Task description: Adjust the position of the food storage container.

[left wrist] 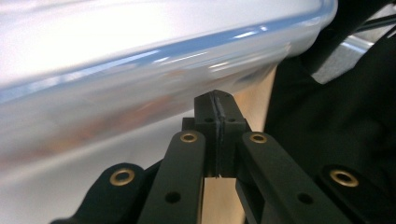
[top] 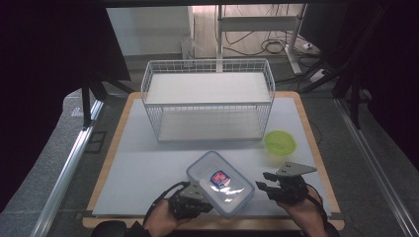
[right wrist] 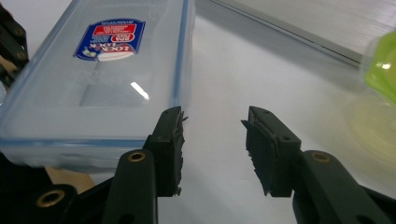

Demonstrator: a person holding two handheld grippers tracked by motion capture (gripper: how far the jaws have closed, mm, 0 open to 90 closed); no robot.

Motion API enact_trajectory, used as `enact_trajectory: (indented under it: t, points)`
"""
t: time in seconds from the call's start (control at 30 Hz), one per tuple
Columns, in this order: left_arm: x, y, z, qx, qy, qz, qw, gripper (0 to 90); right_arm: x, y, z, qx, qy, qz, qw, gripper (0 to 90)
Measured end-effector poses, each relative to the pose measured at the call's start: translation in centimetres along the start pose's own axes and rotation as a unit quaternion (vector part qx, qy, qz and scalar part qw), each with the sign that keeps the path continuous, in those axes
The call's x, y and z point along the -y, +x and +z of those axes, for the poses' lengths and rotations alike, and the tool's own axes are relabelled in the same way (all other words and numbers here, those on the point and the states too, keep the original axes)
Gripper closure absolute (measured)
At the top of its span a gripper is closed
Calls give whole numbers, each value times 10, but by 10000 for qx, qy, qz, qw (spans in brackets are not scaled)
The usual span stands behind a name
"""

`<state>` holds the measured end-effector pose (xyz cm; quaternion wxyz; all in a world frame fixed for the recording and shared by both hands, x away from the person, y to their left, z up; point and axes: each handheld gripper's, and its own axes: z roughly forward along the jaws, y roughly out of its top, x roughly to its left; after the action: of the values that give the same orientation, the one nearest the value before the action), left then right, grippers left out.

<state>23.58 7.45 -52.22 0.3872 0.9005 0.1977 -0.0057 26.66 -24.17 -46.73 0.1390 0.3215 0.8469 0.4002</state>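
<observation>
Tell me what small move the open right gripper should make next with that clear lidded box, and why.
Probably slide the right gripper a little toward the clear container and close on its near edge. Its jaws stand open beside the box, not touching it, while the left gripper sits at the opposite corner with its jaws together under the rim. A second grip would likely steady the box.

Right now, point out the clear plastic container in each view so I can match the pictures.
High view: the clear plastic container lies low centre on the white mat, between the left gripper and the right gripper.
Left gripper view: its pale rim spans the top, just above the closed jaws.
Right gripper view: it sits upper left, beside the open jaws.
Shared landmark: the red and blue label on its lid, also in the right gripper view.
</observation>
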Motion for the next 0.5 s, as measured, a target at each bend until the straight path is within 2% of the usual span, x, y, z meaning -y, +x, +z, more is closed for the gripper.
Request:
enact_trajectory:
  t: [0.03,0.1,0.17,0.2,0.3,0.37,0.4,0.43,0.5]
  points:
    - [0,0,0,0,0,0,10000,900,1,-1,-1,30,-9,21,10000,569]
    - [-10,-1,5,-40,196,278,9994,900,2,-3,-2,61,-19,78,9999,587]
    - [-9,2,-2,-156,249,373,9989,900,3,-4,-4,56,33,151,9999,621]
    - [-6,6,-11,-263,218,369,9987,900,4,-4,-5,57,53,152,9999,640]
    - [2,24,-39,-512,-31,110,9986,900,9,-2,-6,24,144,176,9997,720]
    - [8,42,-58,-789,-243,-140,9965,900,13,1,-5,-16,286,182,9994,780]
    - [8,42,-58,-789,-243,-140,9965,900,13,1,-5,-16,286,182,9994,780]
    - [12,57,-71,-1022,-339,-358,9935,900,15,4,-5,11,356,185,9992,803]
    - [16,73,-79,-1298,-452,-597,9887,900,19,9,-3,-64,525,213,9984,831]
